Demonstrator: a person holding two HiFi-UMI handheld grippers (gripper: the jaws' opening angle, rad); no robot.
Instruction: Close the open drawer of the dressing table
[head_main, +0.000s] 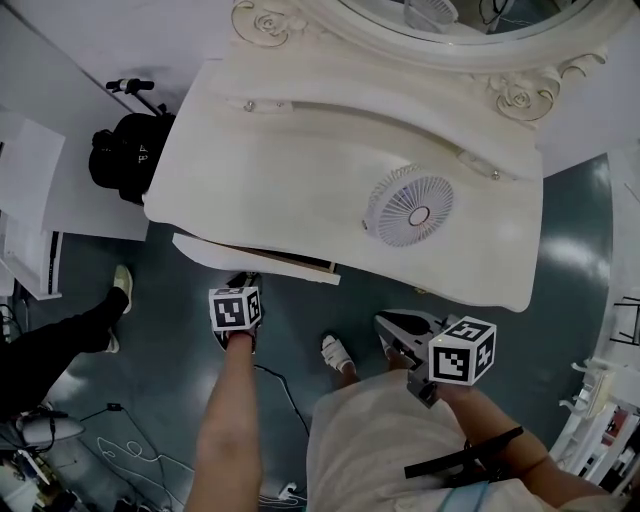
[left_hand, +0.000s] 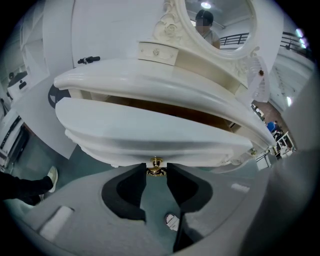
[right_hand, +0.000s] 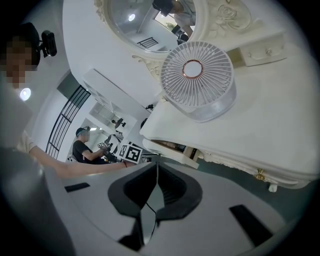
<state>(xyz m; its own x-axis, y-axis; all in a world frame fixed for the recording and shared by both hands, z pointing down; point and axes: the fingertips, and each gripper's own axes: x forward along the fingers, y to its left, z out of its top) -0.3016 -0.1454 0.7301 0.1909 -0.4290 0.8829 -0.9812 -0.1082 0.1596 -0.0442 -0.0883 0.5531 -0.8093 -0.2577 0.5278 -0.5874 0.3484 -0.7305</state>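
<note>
The white dressing table (head_main: 300, 160) has its left drawer (head_main: 262, 262) standing open a little below the tabletop edge. In the left gripper view the drawer's white front (left_hand: 150, 135) fills the middle, with its brass knob (left_hand: 156, 167) at the lower edge. My left gripper (left_hand: 156, 169) is shut on that knob, one pad on each side; in the head view the left gripper (head_main: 243, 282) sits right at the drawer front. My right gripper (head_main: 387, 323) hangs in front of the table's right half, shut and holding nothing. The right gripper (right_hand: 156, 164) sees the open drawer (right_hand: 175, 148) from the side.
A round white fan (head_main: 408, 205) lies on the tabletop under the oval mirror (head_main: 450, 20). A black bag (head_main: 125, 150) stands left of the table. Another person's leg (head_main: 60, 340) and cables (head_main: 130, 450) are on the floor at the left. A second brass knob (right_hand: 259, 174) shows under the table's right half.
</note>
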